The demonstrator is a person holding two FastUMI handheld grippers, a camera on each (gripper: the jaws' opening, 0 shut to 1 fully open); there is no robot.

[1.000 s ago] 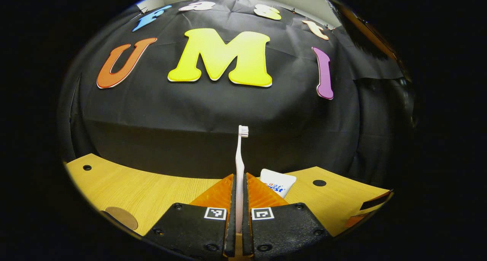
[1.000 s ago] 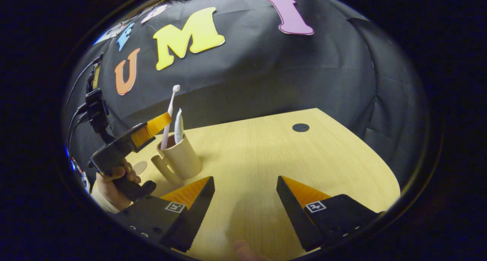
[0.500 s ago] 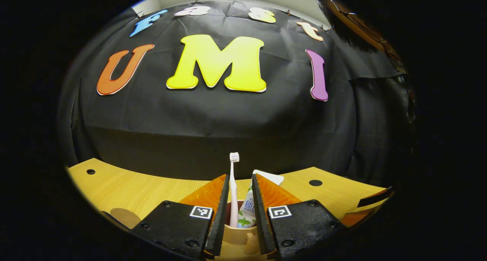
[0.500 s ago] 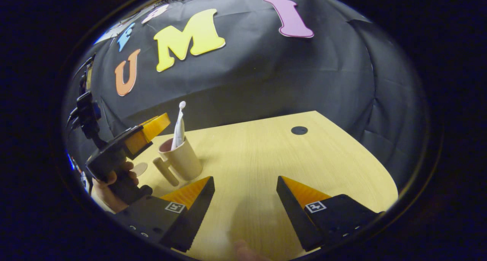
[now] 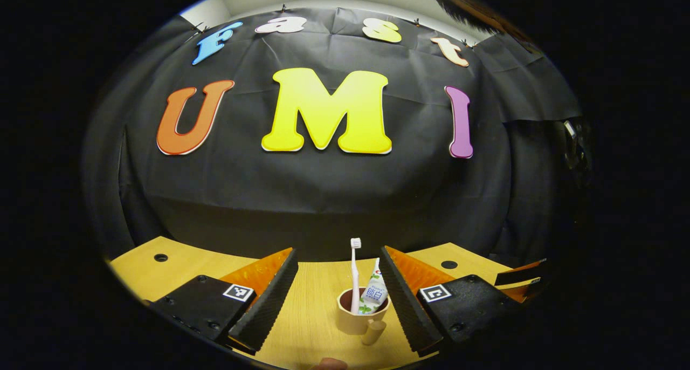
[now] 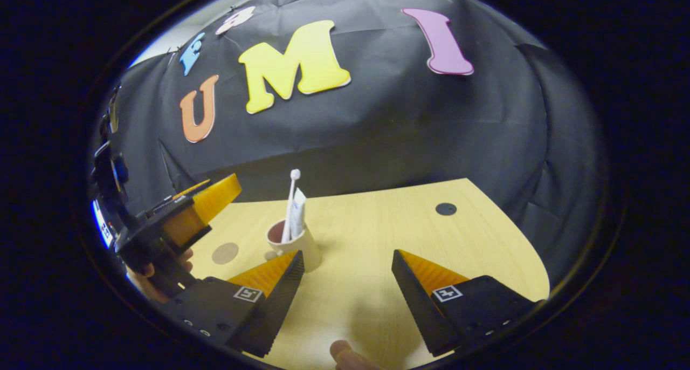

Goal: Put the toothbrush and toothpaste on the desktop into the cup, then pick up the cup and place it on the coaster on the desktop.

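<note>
Both grippers are gaping, holding nothing | cup [image 5: 360, 317] is standing upright straight ahead of your left gripper [image 5: 337, 294] | coaster [image 6: 225, 253] is lying beside it

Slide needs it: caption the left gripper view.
Open left gripper frames the cup holding toothbrush and toothpaste.

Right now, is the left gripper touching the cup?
Apart. The left gripper view shows the left gripper with jaws wide open and bare desktop showing between each and the cup.
</note>
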